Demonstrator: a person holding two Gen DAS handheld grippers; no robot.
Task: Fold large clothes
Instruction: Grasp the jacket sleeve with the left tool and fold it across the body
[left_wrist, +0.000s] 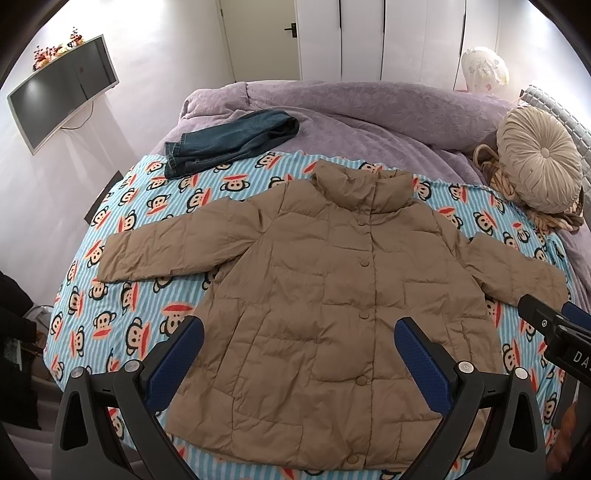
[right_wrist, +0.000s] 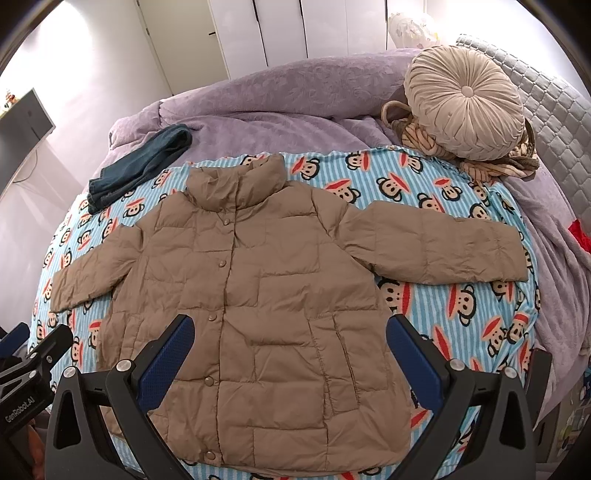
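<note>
A tan padded jacket lies flat and buttoned on a blue striped monkey-print blanket, collar away from me, both sleeves spread sideways. My left gripper hovers open above the jacket's lower front, its blue pads wide apart with nothing between them. My right gripper is also open and empty above the jacket's lower body. In the left wrist view, the right gripper's black body shows at the right edge. In the right wrist view, the left gripper's body shows at the left edge.
Folded blue jeans lie at the far left on a purple duvet. A round beige cushion sits on a striped bundle at the far right. A wall television and white wardrobe doors stand behind.
</note>
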